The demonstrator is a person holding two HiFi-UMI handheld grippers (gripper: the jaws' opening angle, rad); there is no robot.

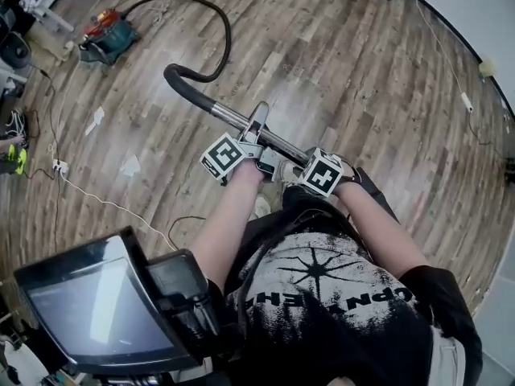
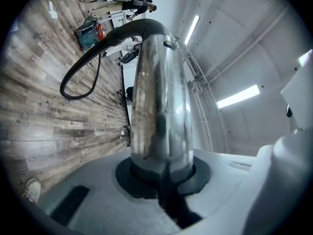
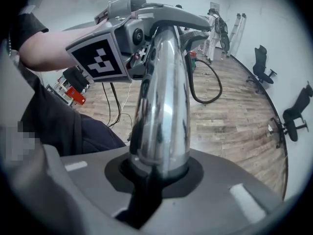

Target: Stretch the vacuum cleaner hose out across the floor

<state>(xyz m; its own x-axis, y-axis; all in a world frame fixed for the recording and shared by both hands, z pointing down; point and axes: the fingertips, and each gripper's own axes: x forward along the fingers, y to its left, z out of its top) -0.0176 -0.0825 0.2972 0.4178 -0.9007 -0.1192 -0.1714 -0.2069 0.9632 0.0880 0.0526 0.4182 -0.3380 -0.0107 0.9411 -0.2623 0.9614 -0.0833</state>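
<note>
While the left gripper [image 1: 251, 139] and right gripper [image 1: 299, 166] clamp the stiff chrome wand tube [image 1: 233, 117], the black ribbed hose [image 1: 228, 34] — soft, light, likely springy — curls across the wood-plank floor [image 1: 346, 71] towards the teal-and-red vacuum canister [image 1: 109, 34], so the wand seems the surest handhold.

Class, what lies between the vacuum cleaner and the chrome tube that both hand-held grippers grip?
The black hose, looping over wooden floor from the vacuum cleaner to the chrome tube; the head view shows it best.
</note>
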